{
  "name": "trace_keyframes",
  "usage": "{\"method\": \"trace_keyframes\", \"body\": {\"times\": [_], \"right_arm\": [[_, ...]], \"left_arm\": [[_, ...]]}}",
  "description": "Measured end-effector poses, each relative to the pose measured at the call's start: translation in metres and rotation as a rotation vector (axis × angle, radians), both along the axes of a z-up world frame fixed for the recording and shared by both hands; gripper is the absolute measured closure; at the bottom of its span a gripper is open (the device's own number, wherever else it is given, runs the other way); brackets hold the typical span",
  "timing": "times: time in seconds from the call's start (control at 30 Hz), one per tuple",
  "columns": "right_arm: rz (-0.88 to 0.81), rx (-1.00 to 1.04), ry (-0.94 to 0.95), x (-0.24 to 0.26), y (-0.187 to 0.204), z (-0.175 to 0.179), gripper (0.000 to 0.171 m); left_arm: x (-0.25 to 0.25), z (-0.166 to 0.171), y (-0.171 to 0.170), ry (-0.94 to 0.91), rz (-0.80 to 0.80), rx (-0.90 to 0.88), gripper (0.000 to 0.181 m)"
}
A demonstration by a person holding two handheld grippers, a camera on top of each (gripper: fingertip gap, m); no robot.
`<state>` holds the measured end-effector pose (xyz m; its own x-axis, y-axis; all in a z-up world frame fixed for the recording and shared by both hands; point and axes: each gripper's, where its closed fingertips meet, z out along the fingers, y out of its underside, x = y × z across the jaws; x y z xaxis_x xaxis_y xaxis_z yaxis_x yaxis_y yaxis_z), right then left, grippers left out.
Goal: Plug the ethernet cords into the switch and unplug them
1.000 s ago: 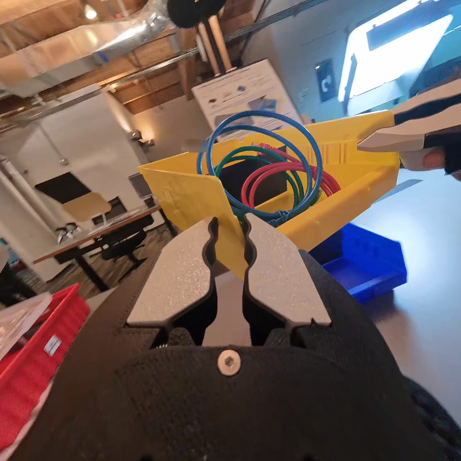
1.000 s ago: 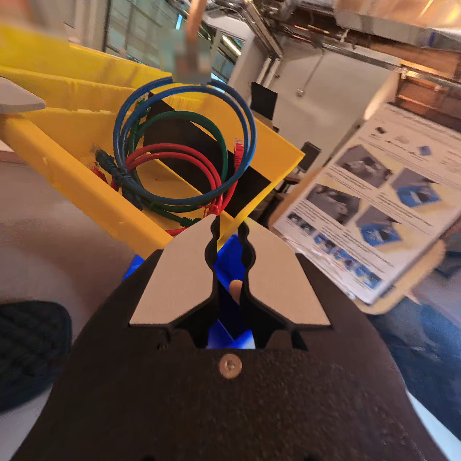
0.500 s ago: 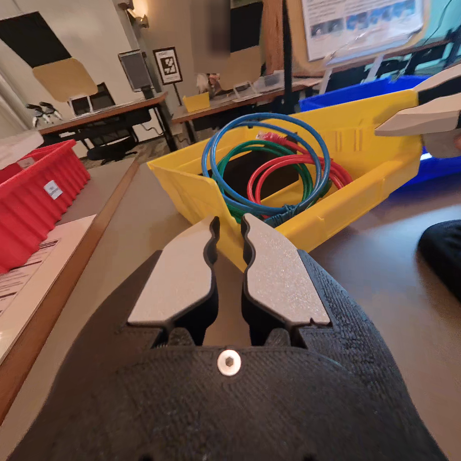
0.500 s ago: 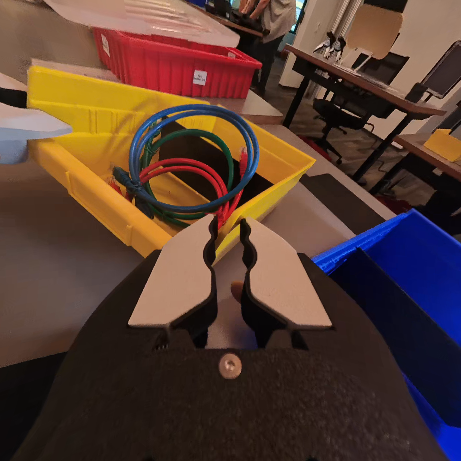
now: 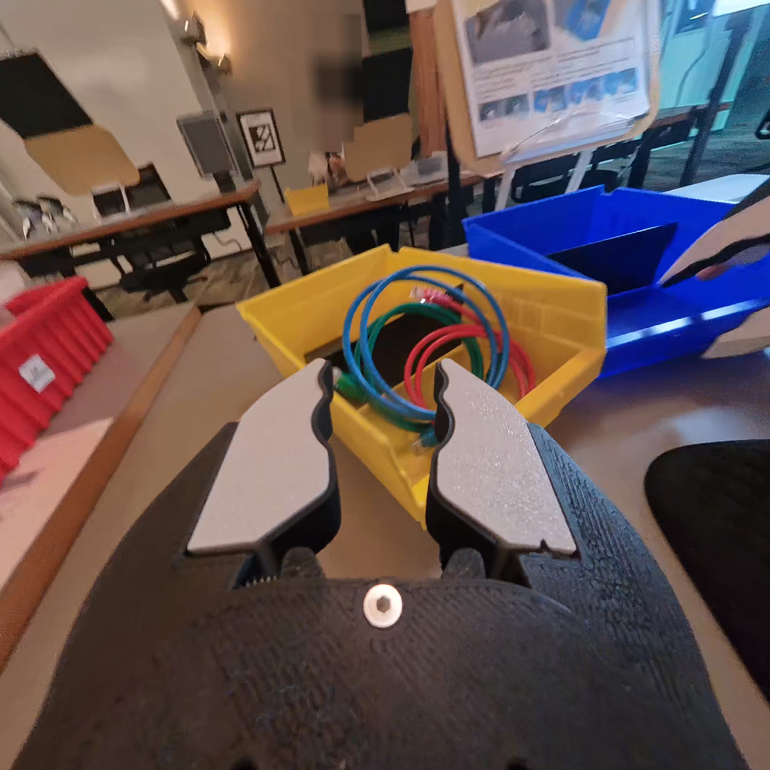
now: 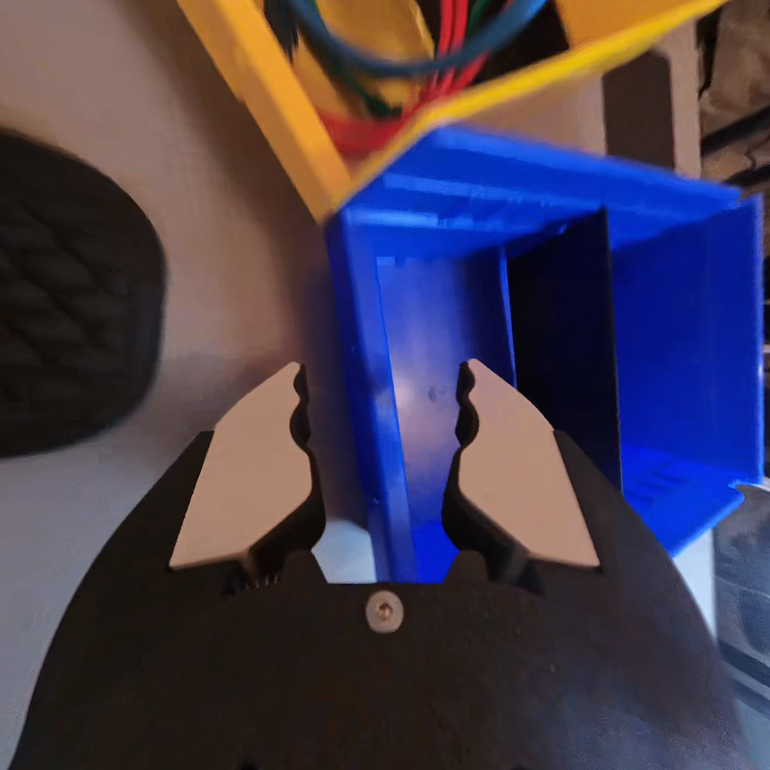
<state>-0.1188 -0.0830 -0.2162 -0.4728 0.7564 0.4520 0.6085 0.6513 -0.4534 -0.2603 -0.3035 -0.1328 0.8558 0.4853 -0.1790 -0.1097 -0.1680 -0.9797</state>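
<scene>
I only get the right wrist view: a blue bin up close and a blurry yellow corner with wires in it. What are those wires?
Observer: The left wrist view shows three coiled cords, a blue cord, a green cord and a red cord, lying loose in the yellow bin.
Operator: Is the other gripper holding one of them?
Observer: No. The left gripper has its jaws open and empty, just short of the yellow bin's near corner.
Operator: Anything else over on that side?
Observer: A red ribbed crate stands at the far left, on a separate surface beside this table.
</scene>
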Motion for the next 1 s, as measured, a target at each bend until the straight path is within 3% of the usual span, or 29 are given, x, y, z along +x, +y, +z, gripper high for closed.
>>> {"method": "trace_keyframes", "body": {"times": [0.03,0.1,0.2,0.37,0.53,0.73,1.0], "right_arm": [[0.003,0.056,-0.029,0.000,0.011,-0.014,0.107],[0.032,0.091,-0.078,0.008,0.018,-0.037,0.141],[0.016,0.113,-0.103,0.036,0.032,-0.037,0.141],[-0.059,0.061,-0.107,0.123,0.073,-0.035,0.136],[-0.140,0.122,-0.062,0.193,0.108,-0.035,0.134],[-0.307,0.188,-0.048,0.229,0.161,-0.034,0.135],[-0.482,0.242,-0.036,0.216,0.245,-0.033,0.136]], "left_arm": [[0.010,0.009,0.005,0.038,-0.022,-0.010,0.135],[0.032,0.011,0.023,0.094,-0.088,-0.105,0.133],[0.055,-0.017,0.052,0.079,-0.187,-0.360,0.118],[0.061,-0.062,0.085,0.135,-0.294,-0.676,0.121],[0.052,-0.099,0.102,0.149,-0.316,-0.874,0.123],[0.049,-0.118,0.112,0.177,-0.333,-0.931,0.140],[0.053,-0.120,0.121,0.250,-0.392,-0.880,0.150]]}}
